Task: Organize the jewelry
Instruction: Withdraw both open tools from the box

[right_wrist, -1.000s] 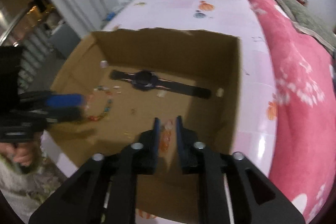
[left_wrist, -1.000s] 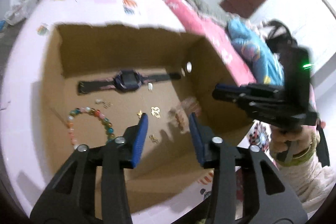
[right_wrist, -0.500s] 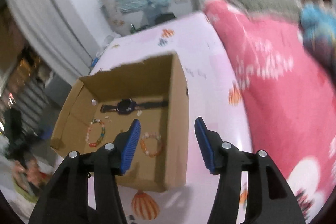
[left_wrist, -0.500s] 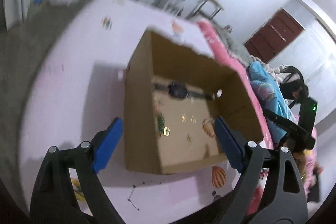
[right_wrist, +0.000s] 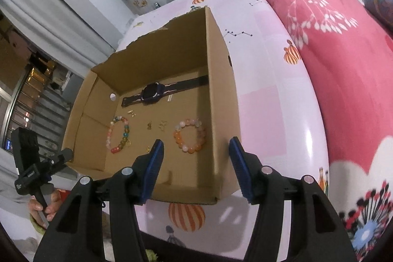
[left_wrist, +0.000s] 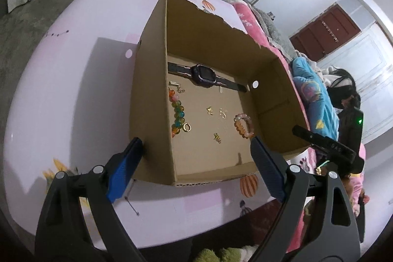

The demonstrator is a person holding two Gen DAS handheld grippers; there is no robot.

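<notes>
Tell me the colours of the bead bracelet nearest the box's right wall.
The bead bracelet is orange and pale pink, shown best in the right wrist view.

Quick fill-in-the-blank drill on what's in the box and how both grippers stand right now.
1. The smartwatch lies along the ____ wall of the cardboard box.
2. The box holds ____ beaded bracelets: a multicolour one and an orange-pink one.
3. Neither the left gripper nor the right gripper holds anything; both are ____.

Missing words: far; two; open
</notes>
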